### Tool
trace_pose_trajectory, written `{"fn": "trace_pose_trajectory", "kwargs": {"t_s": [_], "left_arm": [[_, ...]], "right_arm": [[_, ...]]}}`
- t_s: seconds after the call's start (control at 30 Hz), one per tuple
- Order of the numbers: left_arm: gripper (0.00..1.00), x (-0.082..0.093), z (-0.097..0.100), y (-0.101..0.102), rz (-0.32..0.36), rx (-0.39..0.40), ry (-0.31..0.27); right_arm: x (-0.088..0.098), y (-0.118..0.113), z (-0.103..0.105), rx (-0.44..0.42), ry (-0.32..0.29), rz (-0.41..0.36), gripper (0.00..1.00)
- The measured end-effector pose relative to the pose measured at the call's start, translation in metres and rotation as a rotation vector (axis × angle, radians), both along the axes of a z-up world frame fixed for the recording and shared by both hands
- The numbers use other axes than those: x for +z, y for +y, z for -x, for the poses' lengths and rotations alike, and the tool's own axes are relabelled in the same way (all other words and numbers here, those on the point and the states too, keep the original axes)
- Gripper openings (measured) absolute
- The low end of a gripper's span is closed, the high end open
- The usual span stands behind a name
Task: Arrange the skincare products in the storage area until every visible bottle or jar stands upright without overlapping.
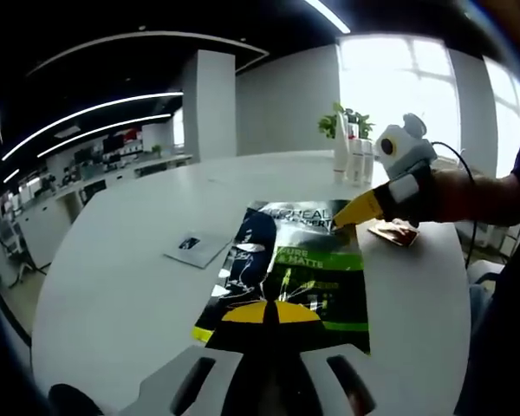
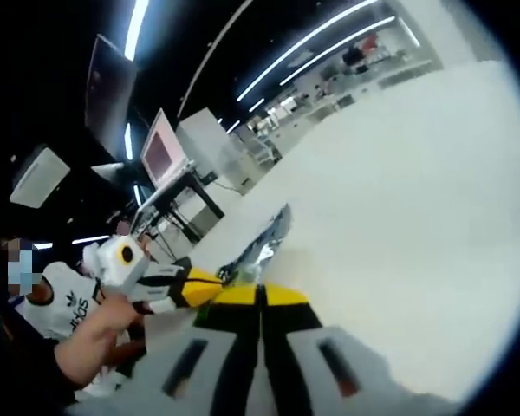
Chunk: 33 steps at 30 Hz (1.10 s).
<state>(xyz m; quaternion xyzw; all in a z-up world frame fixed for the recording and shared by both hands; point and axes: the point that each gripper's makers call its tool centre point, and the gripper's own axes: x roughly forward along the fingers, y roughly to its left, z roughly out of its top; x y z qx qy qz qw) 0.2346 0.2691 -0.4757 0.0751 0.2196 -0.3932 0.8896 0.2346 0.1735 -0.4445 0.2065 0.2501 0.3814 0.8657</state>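
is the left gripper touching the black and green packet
Touching. In the left gripper view the left gripper has its yellow tips closed on the near edge of the black and green packet.

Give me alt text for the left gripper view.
A dark and green product packet lies on a white table, pinched at its near edge by the left gripper and at its far corner by the right gripper. White bottles stand upright beyond.
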Motion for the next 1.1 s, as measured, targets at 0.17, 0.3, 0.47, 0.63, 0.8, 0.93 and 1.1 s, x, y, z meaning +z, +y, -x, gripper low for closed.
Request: {"fn": "trace_pose_trajectory", "kwargs": {"t_s": [0.17, 0.3, 0.47, 0.63, 0.8, 0.93, 1.1], "left_arm": [[0.0, 0.002, 0.0, 0.001, 0.048, 0.007, 0.023], [0.07, 0.006, 0.002, 0.0, 0.12, 0.025, 0.049], [0.15, 0.007, 0.007, -0.002, 0.126, 0.034, 0.032], [0.24, 0.01, 0.006, 0.001, 0.136, 0.064, 0.023], [0.29, 0.015, 0.007, 0.003, 0.151, 0.076, 0.008], [0.32, 0.017, 0.01, 0.0, 0.157, 0.068, 0.003], [0.36, 0.023, 0.013, -0.002, 0.178, 0.068, -0.007]], "right_arm": [[0.006, 0.001, 0.001, -0.011, -0.007, -0.034, 0.0], [0.008, 0.002, 0.001, -0.016, -0.003, -0.051, 0.0], [0.012, 0.003, 0.002, -0.013, -0.014, -0.06, 0.0], [0.02, 0.003, 0.004, -0.003, -0.021, -0.087, 0.0], [0.031, -0.001, 0.004, -0.012, -0.038, -0.107, 0.0], [0.039, -0.004, 0.003, -0.017, -0.052, -0.115, 0.0], [0.042, -0.007, 0.004, -0.021, -0.06, -0.117, 0.0]]}}
